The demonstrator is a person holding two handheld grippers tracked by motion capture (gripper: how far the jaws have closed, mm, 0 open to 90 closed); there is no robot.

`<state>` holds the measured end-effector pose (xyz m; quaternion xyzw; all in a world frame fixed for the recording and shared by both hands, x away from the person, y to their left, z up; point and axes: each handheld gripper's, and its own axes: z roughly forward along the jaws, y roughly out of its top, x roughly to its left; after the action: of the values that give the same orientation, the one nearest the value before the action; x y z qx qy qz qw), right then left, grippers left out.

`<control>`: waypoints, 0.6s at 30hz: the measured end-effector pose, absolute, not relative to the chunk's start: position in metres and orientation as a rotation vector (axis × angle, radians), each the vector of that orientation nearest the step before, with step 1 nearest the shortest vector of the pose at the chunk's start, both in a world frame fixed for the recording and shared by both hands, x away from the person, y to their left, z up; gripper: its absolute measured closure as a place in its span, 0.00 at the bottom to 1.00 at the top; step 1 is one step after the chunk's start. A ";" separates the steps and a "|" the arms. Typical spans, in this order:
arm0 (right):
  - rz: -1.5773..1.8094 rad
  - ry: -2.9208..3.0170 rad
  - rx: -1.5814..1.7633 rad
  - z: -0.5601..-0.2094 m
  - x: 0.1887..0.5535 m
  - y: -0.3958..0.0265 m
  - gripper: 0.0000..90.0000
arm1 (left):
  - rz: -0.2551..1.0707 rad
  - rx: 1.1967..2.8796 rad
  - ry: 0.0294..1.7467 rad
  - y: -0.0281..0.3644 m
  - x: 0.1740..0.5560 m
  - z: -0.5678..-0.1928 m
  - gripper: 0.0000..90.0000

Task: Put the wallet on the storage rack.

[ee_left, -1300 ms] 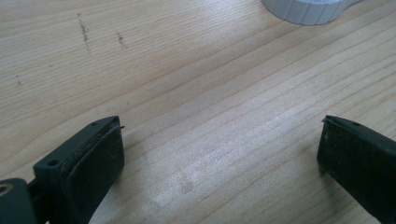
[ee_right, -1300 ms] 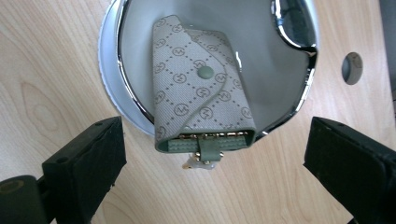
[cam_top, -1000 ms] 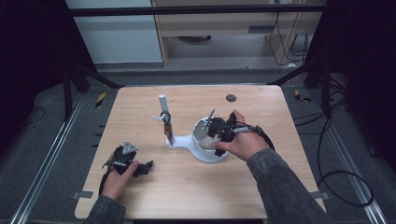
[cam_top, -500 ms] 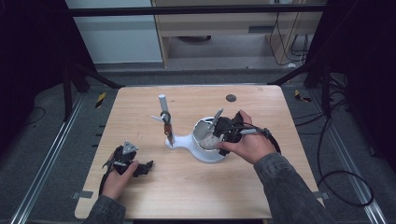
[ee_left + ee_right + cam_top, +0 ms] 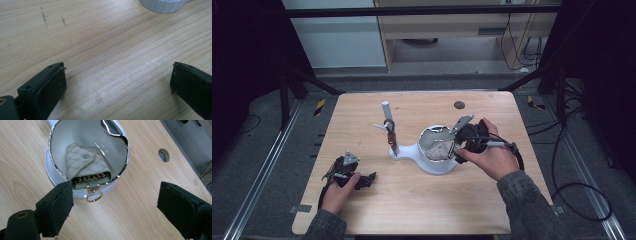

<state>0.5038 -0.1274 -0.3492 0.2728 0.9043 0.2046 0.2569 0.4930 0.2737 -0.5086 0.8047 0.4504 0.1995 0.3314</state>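
Cream monogrammed key pouch [image 5: 439,149] lies inside the chrome-rimmed white dish [image 5: 432,167] in the high view; right gripper [image 5: 460,141] hovers at the dish's right edge, left gripper [image 5: 362,181] rests well left of it on the pale wooden table [image 5: 422,210], dark floor around. Left gripper view: jaws wide, empty. Right gripper view: jaws, just closing, stand partly open, empty; I would centre them over the pouch's gold ring [image 5: 93,196] before pinching.

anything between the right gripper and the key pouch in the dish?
Nothing visible. In the right gripper view the right gripper has open jaws with bare table between them and the key pouch. The pouch lies in the chrome-rimmed dish, its gold ring hanging over the near rim toward the gripper.
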 end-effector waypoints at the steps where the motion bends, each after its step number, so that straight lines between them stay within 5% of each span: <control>1: 0.560 2.449 0.745 -0.350 0.504 -0.131 0.15 | 0.522 2.103 1.178 0.274 0.493 -0.509 0.00; 18: 0.644 2.404 0.870 -0.375 0.496 -0.167 0.13 | 0.521 2.103 1.177 0.274 0.493 -0.509 0.00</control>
<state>0.4955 -0.1669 -0.3746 0.3196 0.8830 0.2365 0.2496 0.4931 0.2737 -0.5086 0.8047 0.4504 0.1995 0.3314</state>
